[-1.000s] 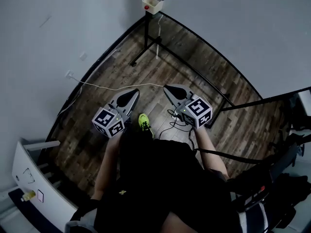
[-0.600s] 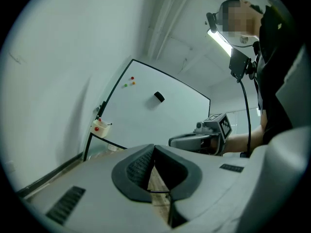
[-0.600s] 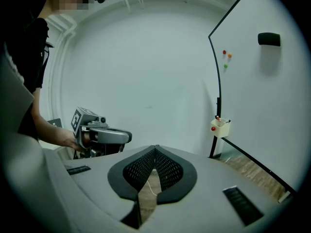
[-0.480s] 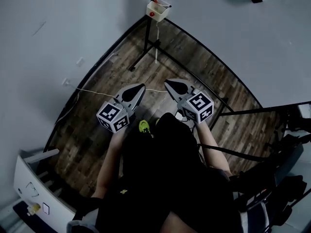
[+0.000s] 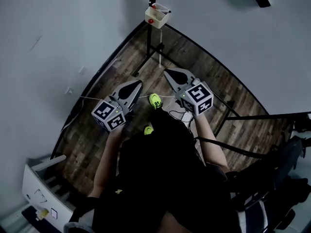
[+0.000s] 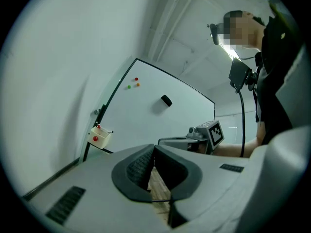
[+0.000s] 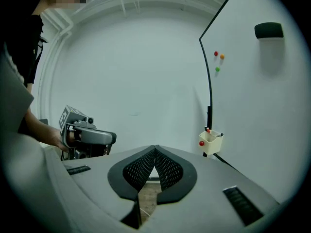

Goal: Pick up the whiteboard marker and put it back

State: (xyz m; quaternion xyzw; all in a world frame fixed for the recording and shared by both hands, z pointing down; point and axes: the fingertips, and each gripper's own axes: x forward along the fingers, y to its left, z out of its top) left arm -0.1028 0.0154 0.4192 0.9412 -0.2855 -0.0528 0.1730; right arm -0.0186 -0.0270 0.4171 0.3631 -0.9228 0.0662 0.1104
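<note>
A small white marker box (image 5: pixel 157 15) hangs at the lower corner of the whiteboard (image 5: pixel 252 42), with a red dot on its front and markers standing in it. It also shows in the left gripper view (image 6: pixel 98 136) and the right gripper view (image 7: pixel 211 141). My left gripper (image 5: pixel 137 83) and right gripper (image 5: pixel 167 73) are held side by side above the wooden floor, pointing towards the box and well short of it. Both are shut, fingertips touching, with nothing between them (image 6: pixel 154 147) (image 7: pixel 155 148).
The whiteboard's black stand legs (image 5: pixel 148 52) spread over the floor under the box. A black eraser (image 7: pixel 268 30) and coloured magnets (image 7: pixel 218 59) sit on the board. A white cable (image 5: pixel 95 98) crosses the floor. A yellow shoe (image 5: pixel 155 100) is stepping forward. White furniture (image 5: pixel 39 198) stands at bottom left.
The person has walked forward towards the whiteboard. Both shut grippers have moved with them towards the marker box, which now sits nearer in the head view.
</note>
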